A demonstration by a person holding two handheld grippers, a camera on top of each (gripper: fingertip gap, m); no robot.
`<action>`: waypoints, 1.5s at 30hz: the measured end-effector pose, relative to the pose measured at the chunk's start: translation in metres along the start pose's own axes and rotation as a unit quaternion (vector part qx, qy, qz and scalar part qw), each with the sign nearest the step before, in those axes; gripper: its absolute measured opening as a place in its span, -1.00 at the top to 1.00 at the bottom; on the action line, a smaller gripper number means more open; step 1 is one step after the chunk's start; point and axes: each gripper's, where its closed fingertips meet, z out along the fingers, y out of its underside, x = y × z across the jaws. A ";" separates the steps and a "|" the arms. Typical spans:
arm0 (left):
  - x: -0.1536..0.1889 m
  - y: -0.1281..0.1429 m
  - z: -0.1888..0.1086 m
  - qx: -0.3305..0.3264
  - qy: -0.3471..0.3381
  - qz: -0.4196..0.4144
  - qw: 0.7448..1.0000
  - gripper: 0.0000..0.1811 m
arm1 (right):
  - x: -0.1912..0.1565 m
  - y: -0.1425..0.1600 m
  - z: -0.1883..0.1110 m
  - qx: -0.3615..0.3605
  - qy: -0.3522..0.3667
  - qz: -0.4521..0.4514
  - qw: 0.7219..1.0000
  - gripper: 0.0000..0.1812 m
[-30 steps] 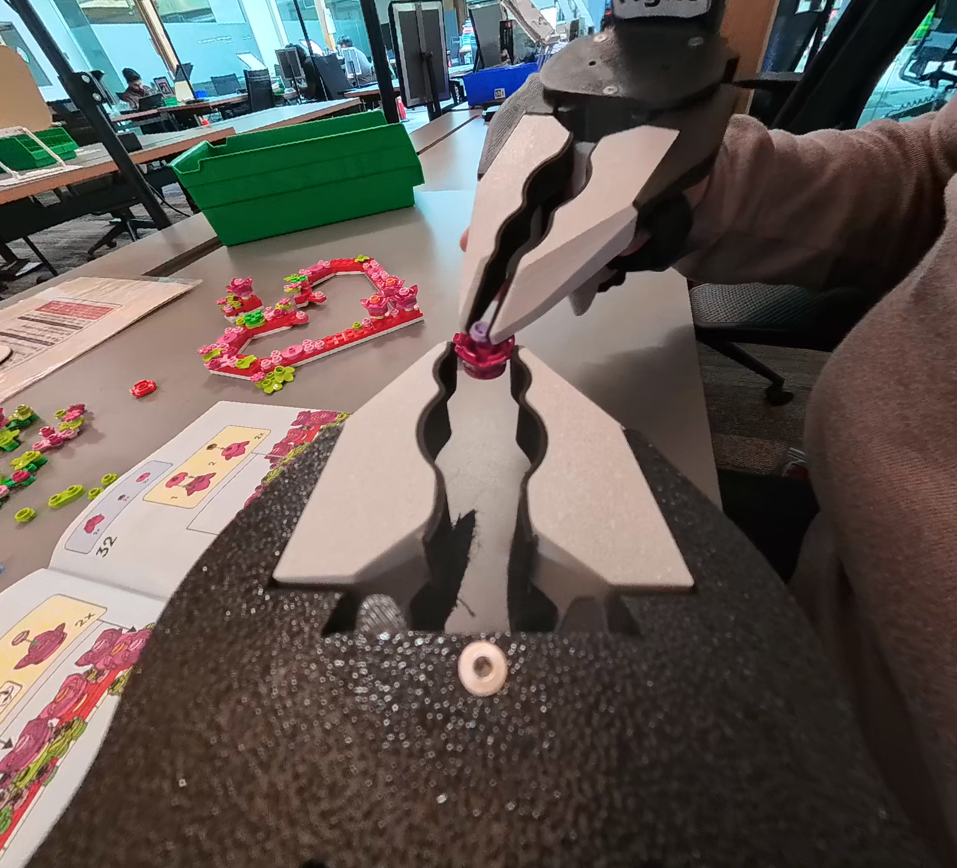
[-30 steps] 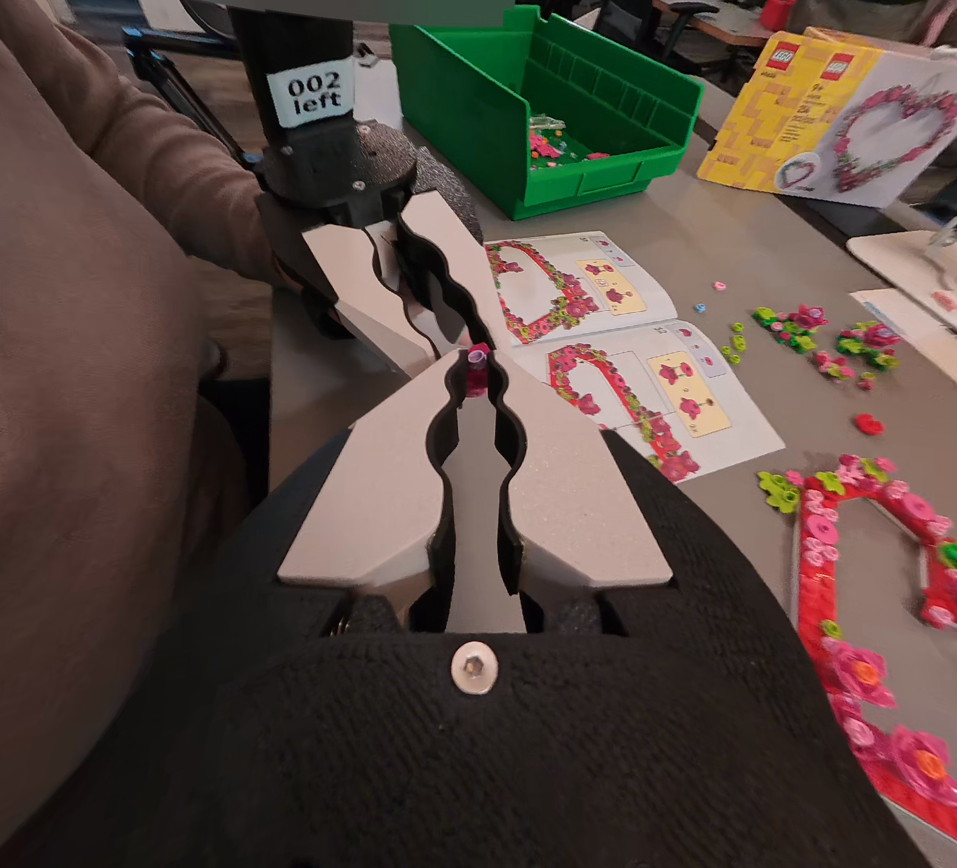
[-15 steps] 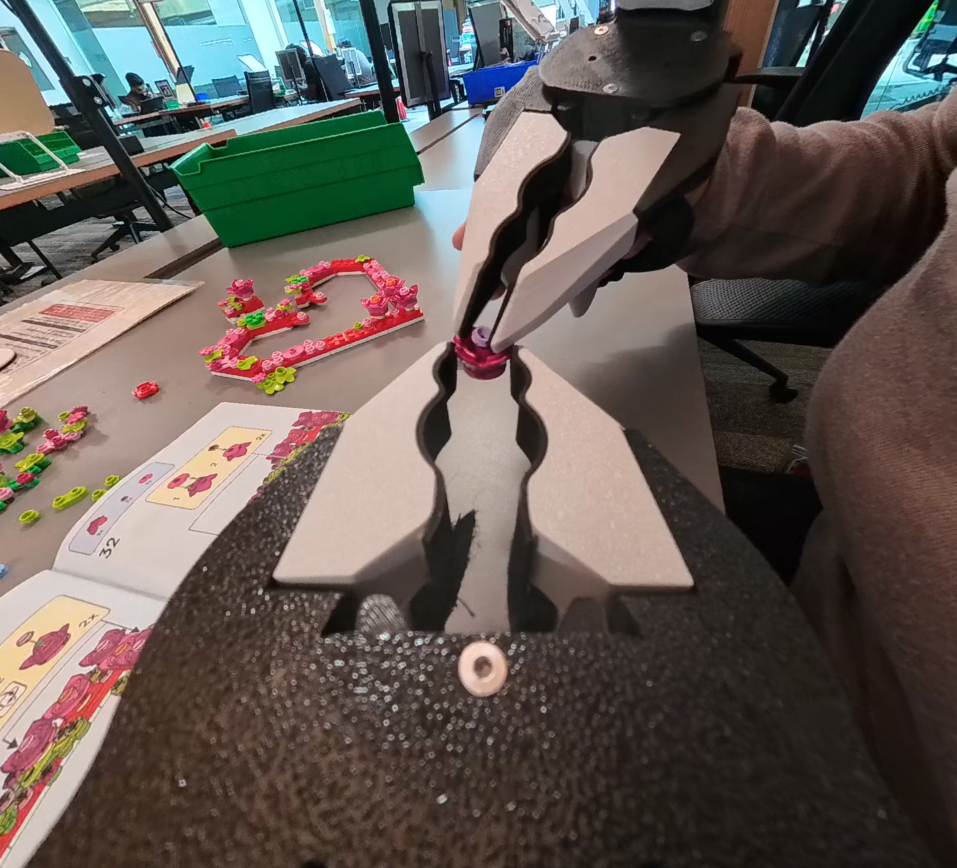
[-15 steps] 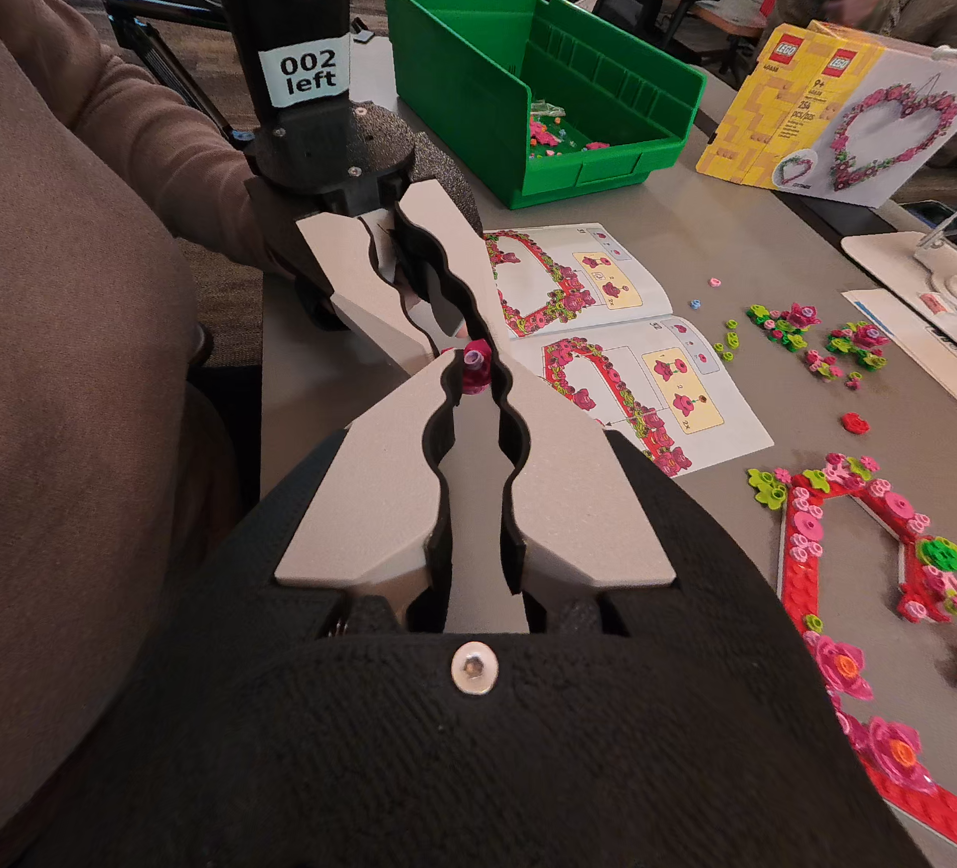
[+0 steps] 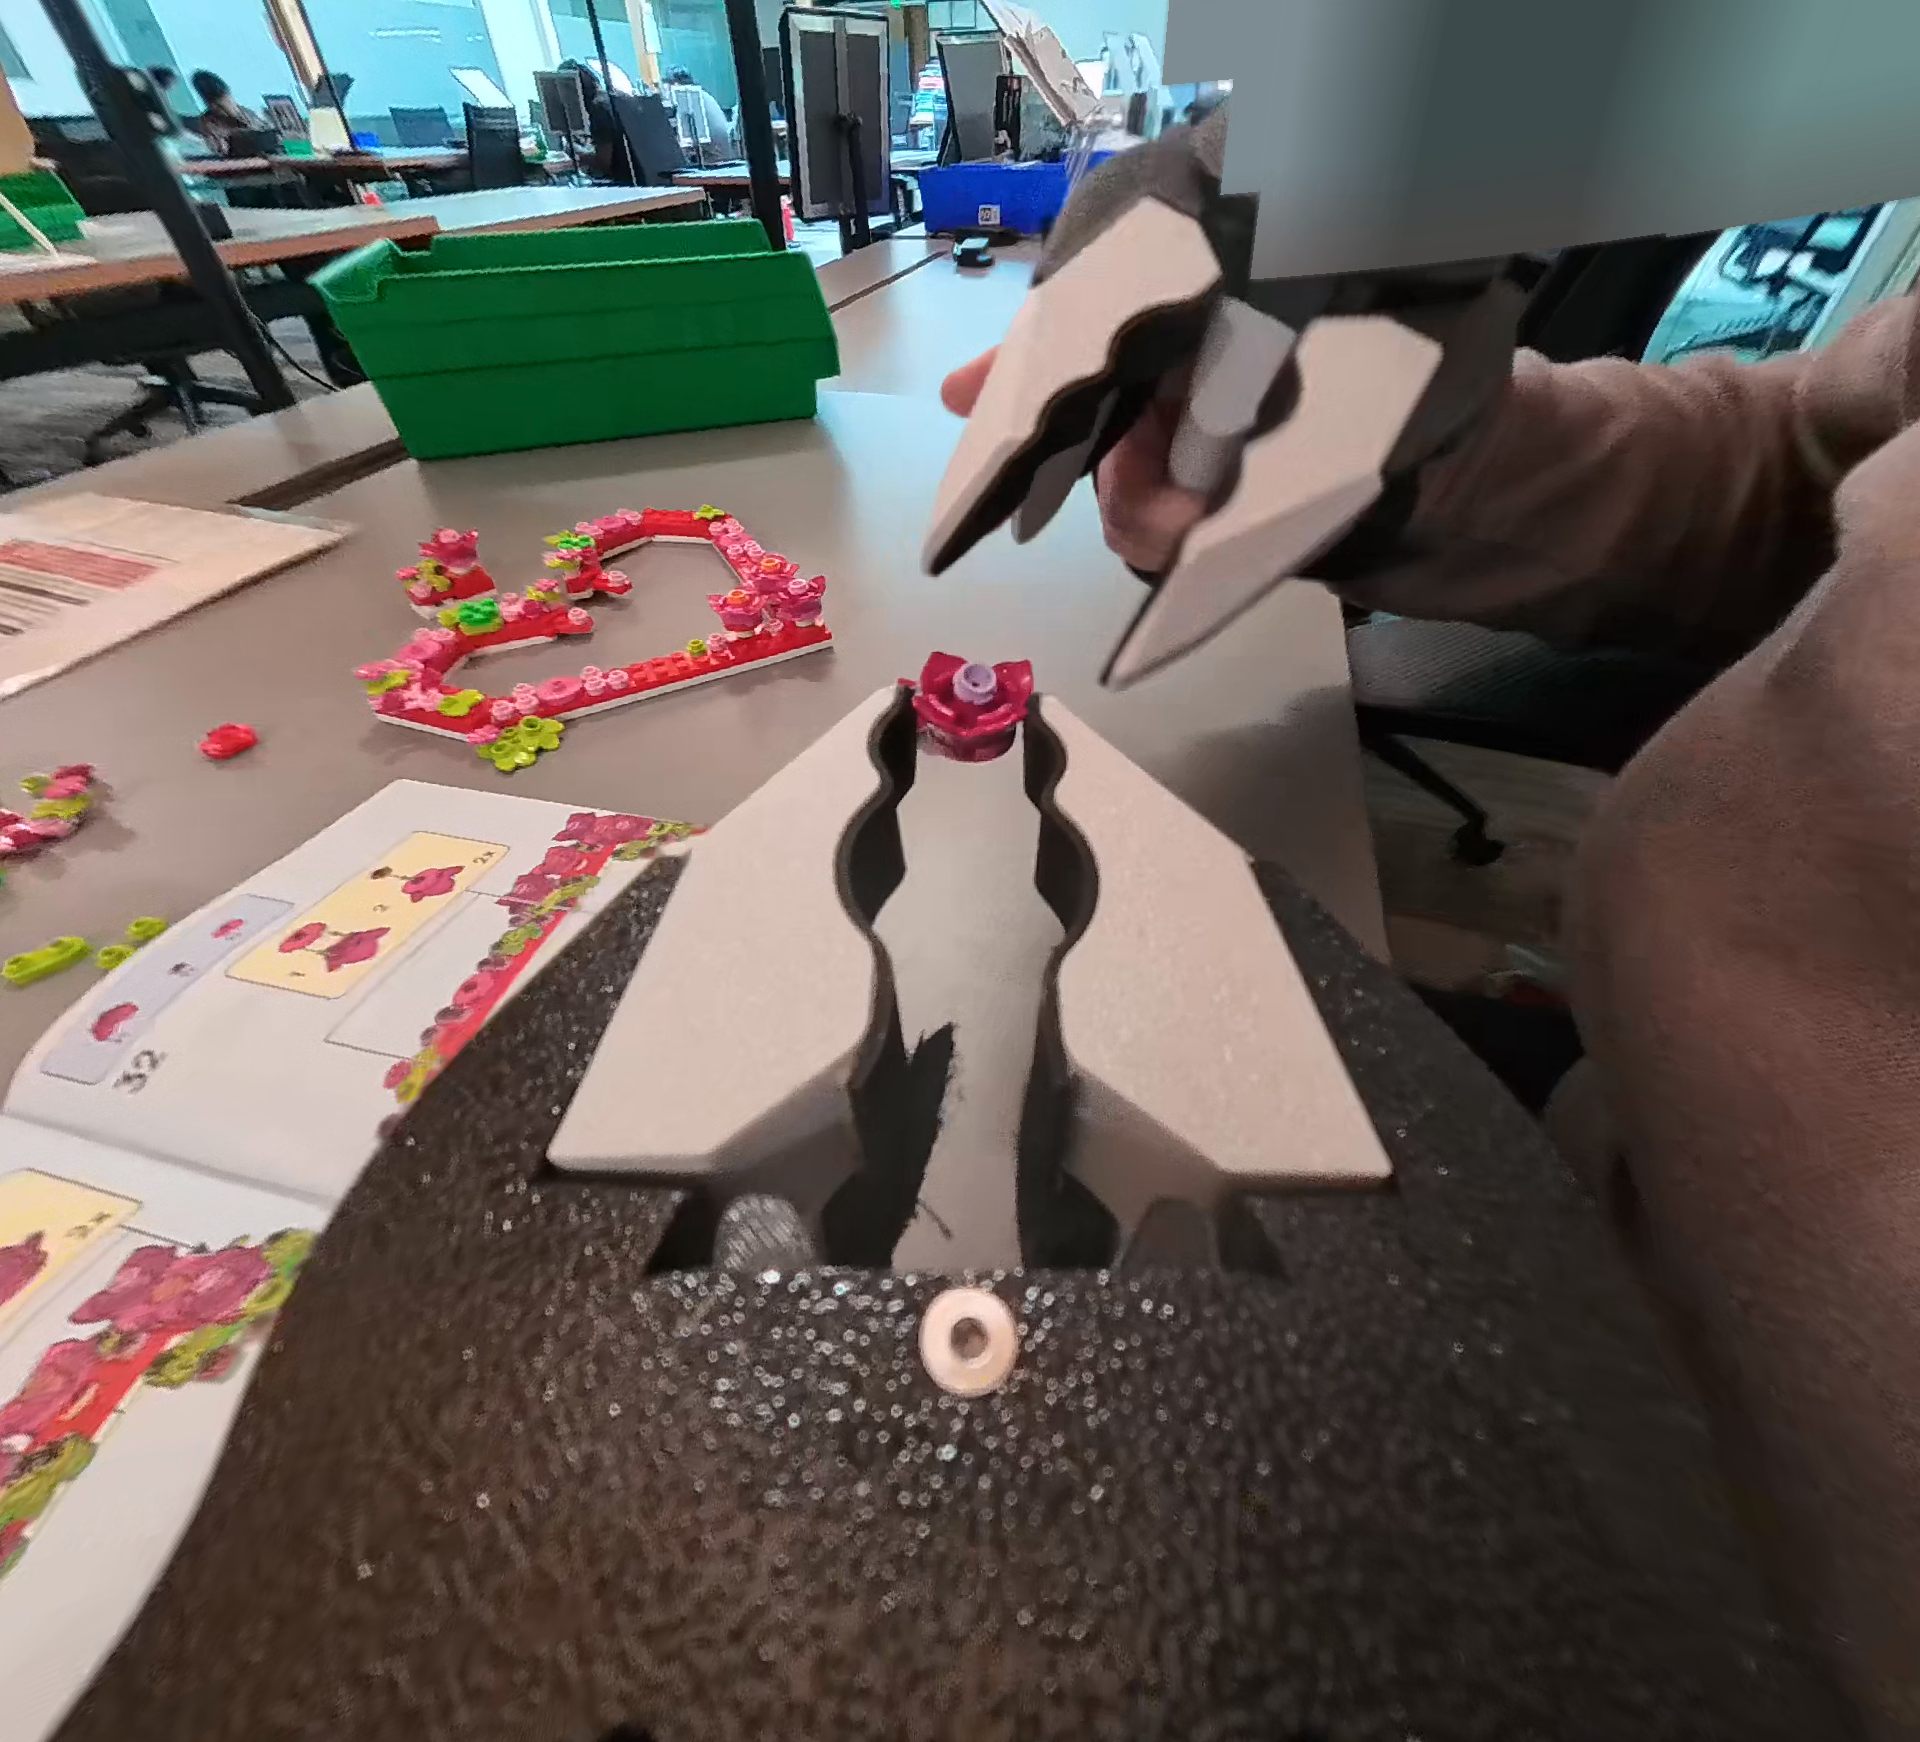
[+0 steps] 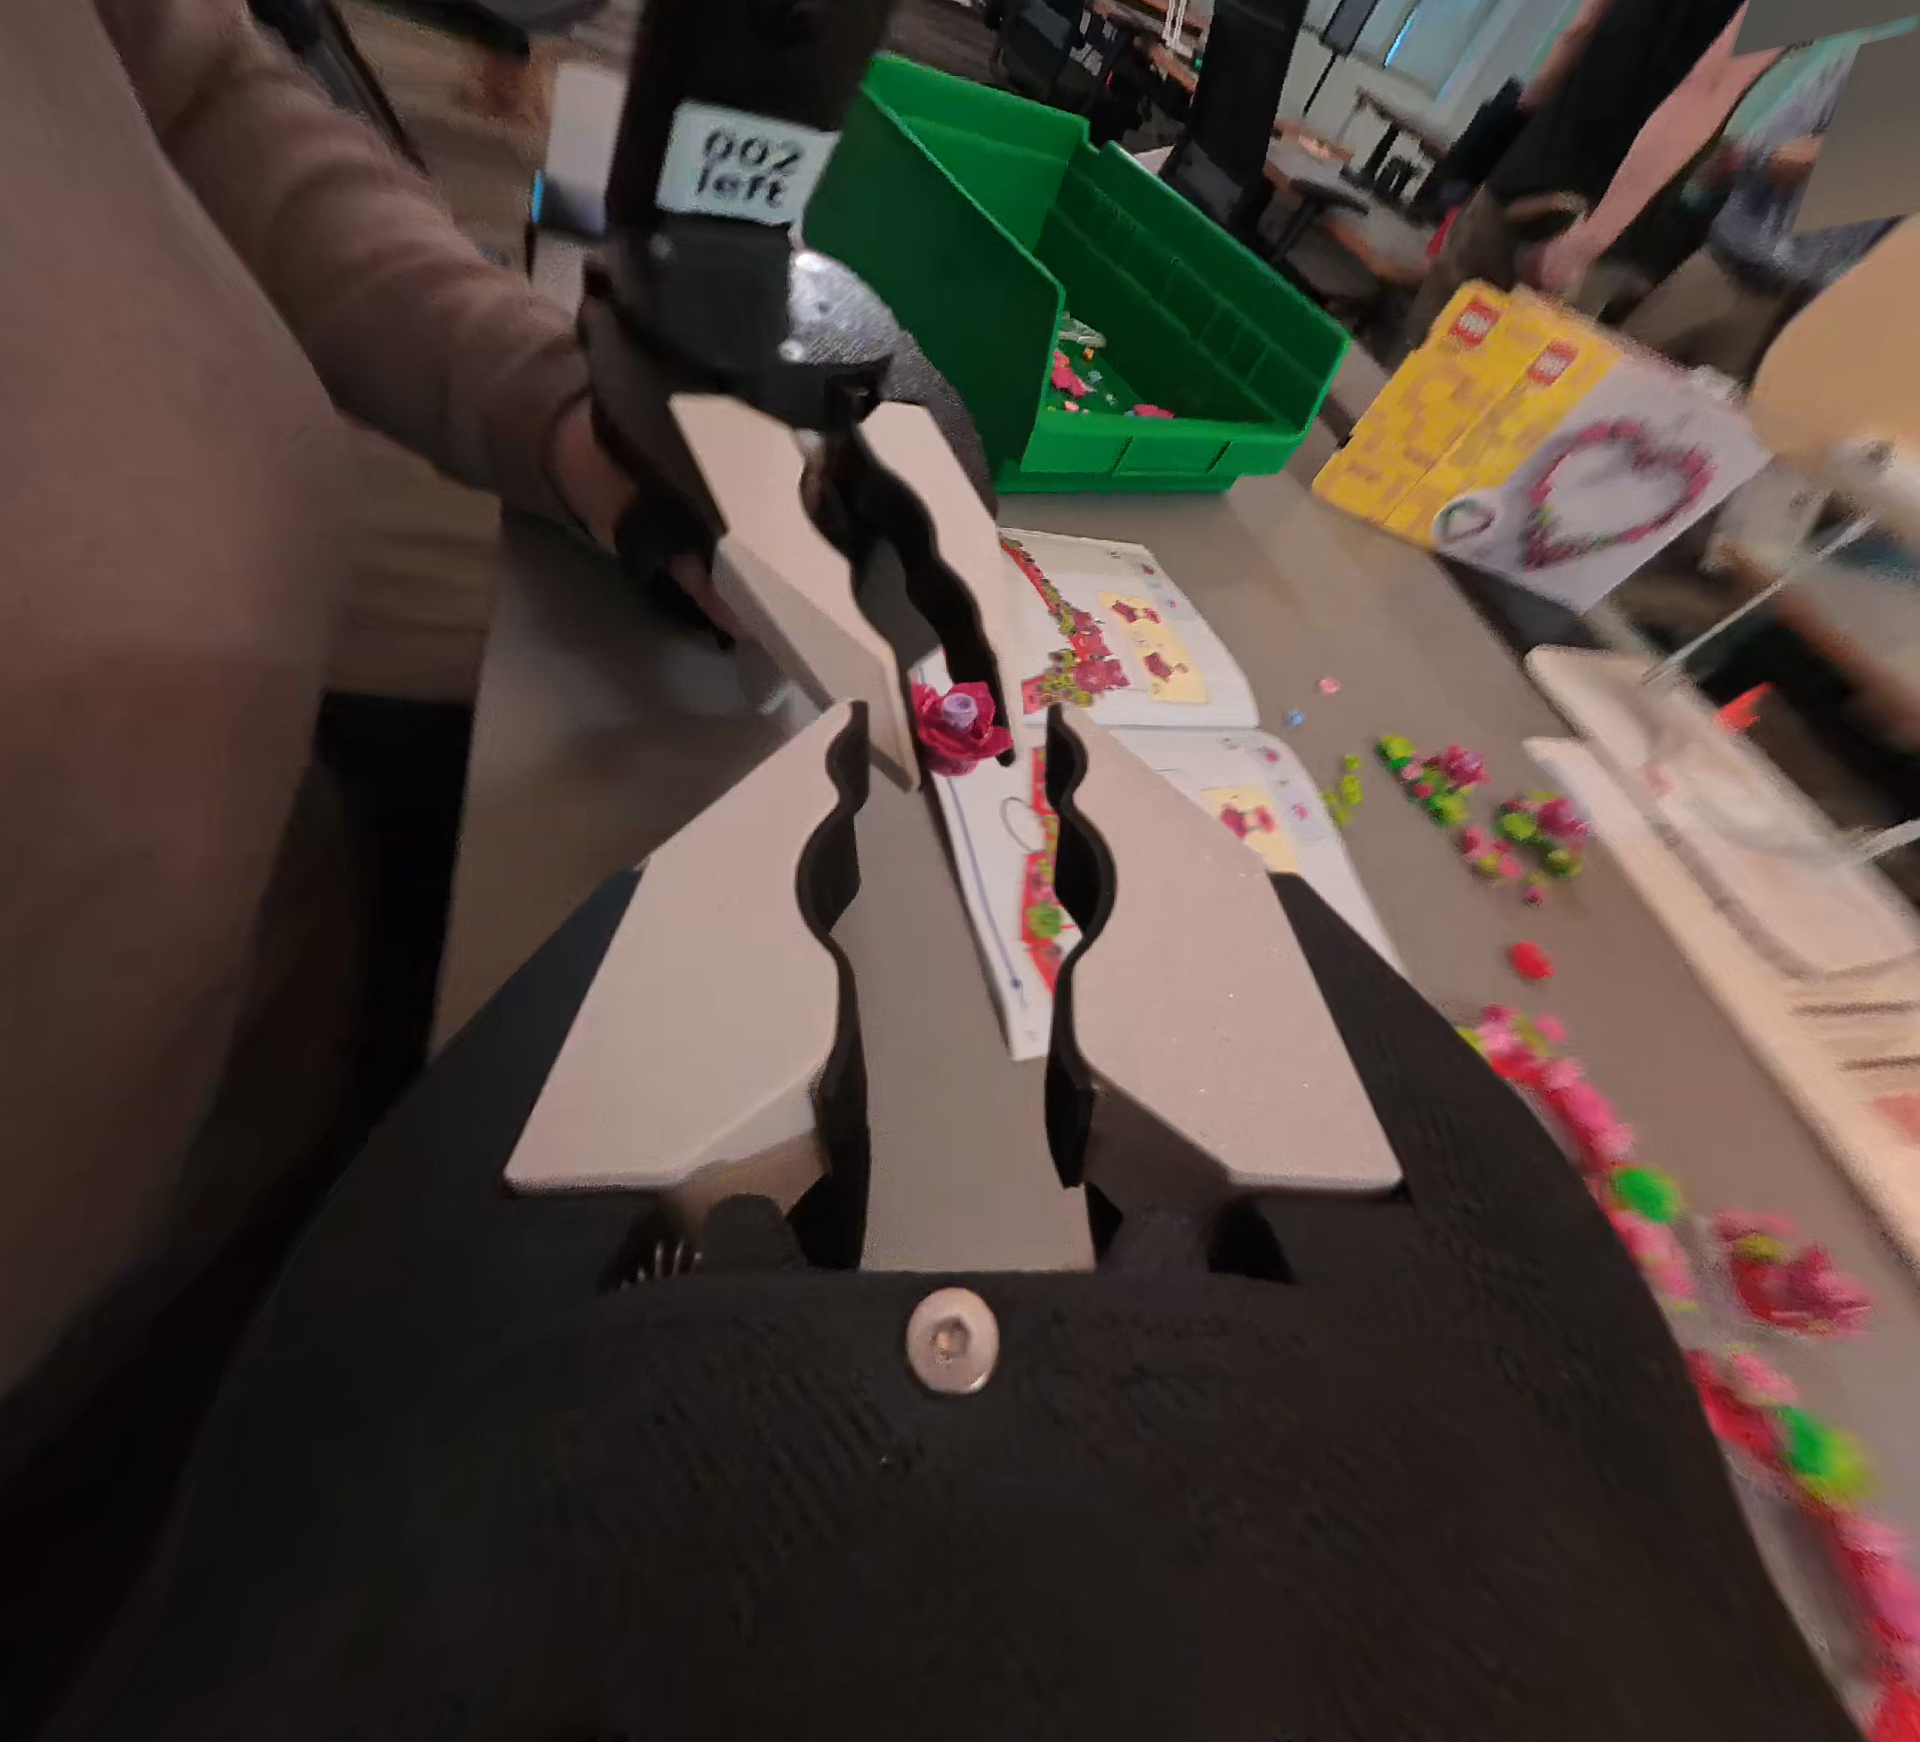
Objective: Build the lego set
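My left gripper (image 5: pixel 969 710) is shut on a magenta lego flower (image 5: pixel 971 705) with a lilac stud on top, held above the table. My right gripper (image 5: pixel 1023 617) is open and empty, up and to the right of the flower and apart from it. In the right wrist view the right gripper (image 6: pixel 953 722) stands open just in front of the flower (image 6: pixel 961 728), which sits between the left gripper's fingertips (image 6: pixel 894 736). The red heart-shaped frame (image 5: pixel 665 664) with pink flowers lies on the table to the left; it shows blurred in the right wrist view (image 6: pixel 1621 1193).
An open instruction booklet (image 5: pixel 312 944) lies under my left gripper. A green bin (image 5: pixel 592 342) stands at the back. Loose pink and green pieces (image 6: pixel 1486 809) and a red piece (image 5: pixel 227 742) lie scattered. A yellow set box (image 6: pixel 1507 435) stands beyond. A person (image 6: pixel 1590 82) stands behind the table. The grippers are tip to tip, or close to it.
My right gripper opened, let go of the lilac stud on the flower, and drew back up and to the right. My left gripper still holds the flower.
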 end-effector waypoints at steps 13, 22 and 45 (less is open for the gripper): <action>0.005 0.007 0.003 -0.017 0.043 -0.079 0.996 0.80 | -0.010 0.021 0.012 -0.091 0.098 -0.463 0.876 0.68; 0.009 0.007 0.003 -0.020 0.046 -0.071 0.996 0.80 | -0.011 0.021 0.014 -0.084 0.097 -0.460 0.879 0.81; 0.004 0.007 0.002 -0.007 0.064 -0.148 0.987 0.80 | -0.005 0.021 0.017 -0.059 0.113 -0.307 0.943 0.87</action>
